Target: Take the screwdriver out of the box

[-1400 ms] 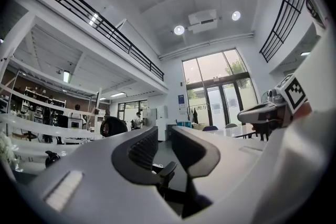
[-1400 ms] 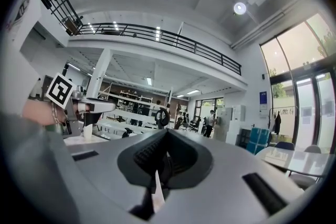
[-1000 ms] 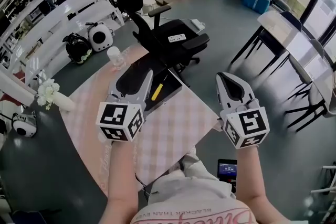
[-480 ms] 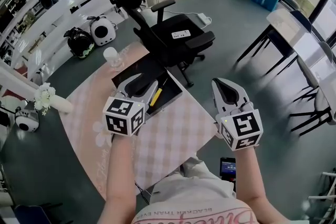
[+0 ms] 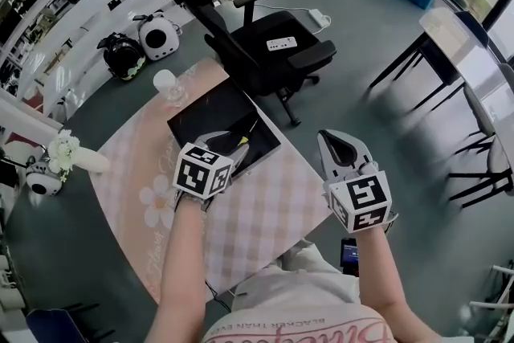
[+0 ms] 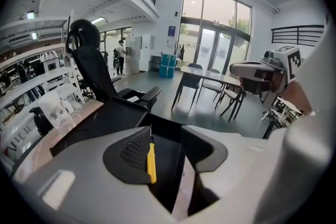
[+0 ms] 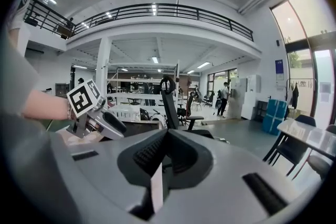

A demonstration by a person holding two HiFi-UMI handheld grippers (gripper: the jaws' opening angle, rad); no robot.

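A shallow black rectangular box (image 5: 205, 112) lies open on a round table under a pink checked cloth (image 5: 265, 205), a little left of centre in the head view. The yellow-handled screwdriver (image 5: 243, 143) lies inside the box along its right-hand side. The left gripper (image 5: 229, 142) reaches over the box's near edge with its jaws pointing into it. In the left gripper view its jaws (image 6: 176, 144) stand well apart and hold nothing. The screwdriver (image 6: 151, 160) shows in the gap between them, close against the dark ribbed pad (image 6: 137, 149) on the left, its tip pointing away towards the far wall of the box (image 6: 165, 136). Whether that pad touches the handle cannot be told. The right gripper (image 5: 325, 136) hangs at the right of the head view, off the table edge over the grey floor, well apart from the box. In the right gripper view its jaws (image 7: 167, 136) meet at the tips with nothing between them. A black office chair (image 5: 265, 52) stands beyond the table in the upper middle, and a clear plastic cup (image 5: 166, 84) sits on the cloth at the upper left of the box.
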